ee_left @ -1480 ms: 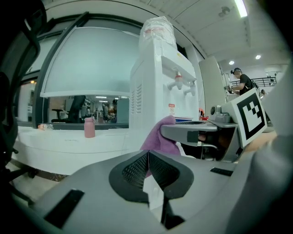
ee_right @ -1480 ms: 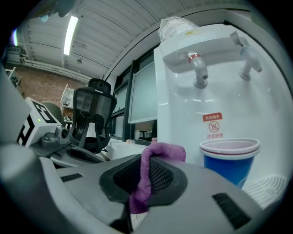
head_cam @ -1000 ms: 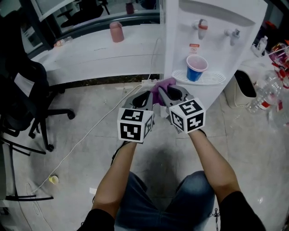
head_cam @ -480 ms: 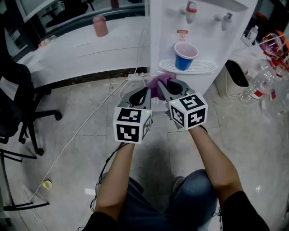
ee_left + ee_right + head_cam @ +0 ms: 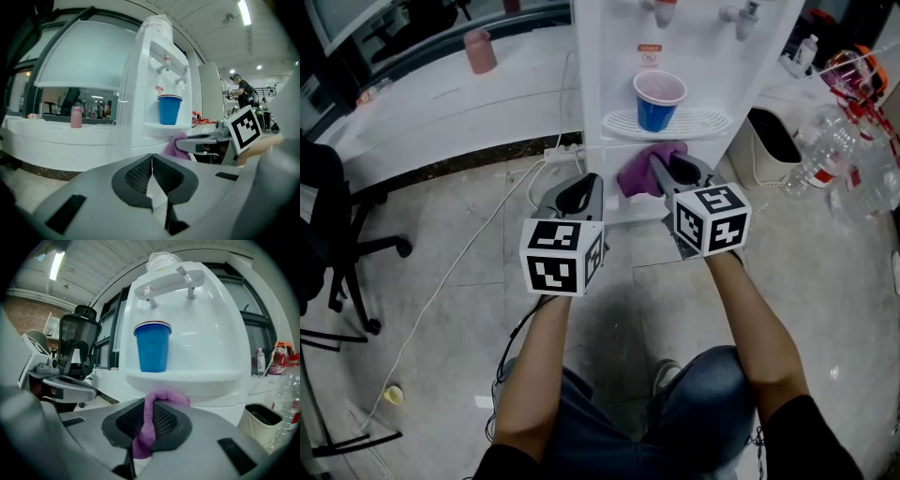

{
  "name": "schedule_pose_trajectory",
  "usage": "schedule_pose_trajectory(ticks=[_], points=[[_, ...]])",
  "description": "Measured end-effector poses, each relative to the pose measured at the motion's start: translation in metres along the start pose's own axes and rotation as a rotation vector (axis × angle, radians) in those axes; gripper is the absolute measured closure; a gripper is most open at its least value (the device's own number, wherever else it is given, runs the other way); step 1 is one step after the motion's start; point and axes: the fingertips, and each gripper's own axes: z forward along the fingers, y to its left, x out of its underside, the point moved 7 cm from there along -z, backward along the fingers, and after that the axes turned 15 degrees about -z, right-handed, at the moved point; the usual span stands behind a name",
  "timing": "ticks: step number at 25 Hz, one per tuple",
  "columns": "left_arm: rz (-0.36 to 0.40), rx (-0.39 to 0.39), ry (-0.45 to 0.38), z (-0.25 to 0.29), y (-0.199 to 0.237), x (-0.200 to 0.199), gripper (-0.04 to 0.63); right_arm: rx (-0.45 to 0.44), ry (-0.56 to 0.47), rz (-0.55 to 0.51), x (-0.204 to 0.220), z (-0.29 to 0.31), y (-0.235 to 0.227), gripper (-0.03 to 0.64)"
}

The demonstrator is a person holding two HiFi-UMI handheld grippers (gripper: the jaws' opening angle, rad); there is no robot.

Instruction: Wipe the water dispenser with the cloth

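The white water dispenser (image 5: pixel 609 56) stands ahead with a blue cup (image 5: pixel 658 98) on its drip tray. My right gripper (image 5: pixel 661 171) is shut on the purple cloth (image 5: pixel 643 169), held close to the dispenser's front just under the tray. In the right gripper view the cloth (image 5: pixel 150 423) hangs pinched between the jaws, below the cup (image 5: pixel 152 348). My left gripper (image 5: pixel 581 192) is to the left of the cloth, apart from it. In the left gripper view its jaws (image 5: pixel 151 161) are closed with nothing between them.
A white counter (image 5: pixel 441 103) with a pink bottle (image 5: pixel 478 49) runs to the left. A power strip with a cable (image 5: pixel 558 150) lies at the dispenser's foot. A black chair (image 5: pixel 328 234) is far left. A white bin (image 5: pixel 769 141) and plastic bottles (image 5: pixel 830 141) are to the right.
My right gripper has carried the cloth forward and to the right, up under the drip tray. The left gripper has drawn away from the cloth, and the dispenser appears nearer.
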Motion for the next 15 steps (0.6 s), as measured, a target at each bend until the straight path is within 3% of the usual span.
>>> schedule_pose_trajectory(ticks=[15], points=[[-0.008,0.039,0.032,0.04,-0.031,0.017,0.569,0.231,0.069,0.062,0.048,-0.045,-0.093,0.584]])
